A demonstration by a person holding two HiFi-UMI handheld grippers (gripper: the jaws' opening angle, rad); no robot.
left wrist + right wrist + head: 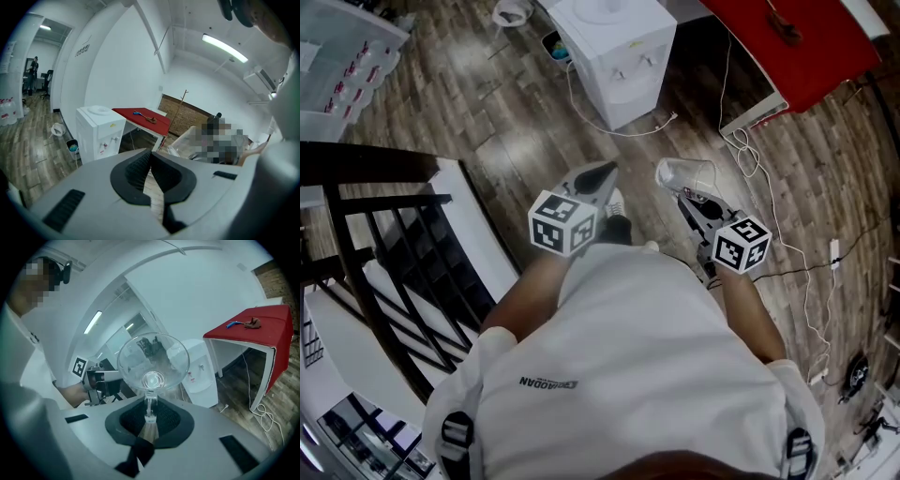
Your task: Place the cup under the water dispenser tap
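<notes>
The clear plastic cup (682,173) lies on its side in my right gripper (686,194), which is shut on its wall. In the right gripper view the cup (153,363) sticks out ahead of the right gripper (149,414), bottom towards the camera. The white water dispenser (614,52) stands on the wood floor ahead; its taps (636,66) face me with some floor between them and the cup. My left gripper (602,172) hangs level with the right one, left of the cup. Its jaws meet at the tips, and the left gripper (150,155) holds nothing.
A red-topped table (806,47) stands right of the dispenser, with white cables (750,155) trailing on the floor below it. A black stair railing (375,225) runs along the left. A small bin (555,45) sits left of the dispenser. A person sits beyond the red table (143,117).
</notes>
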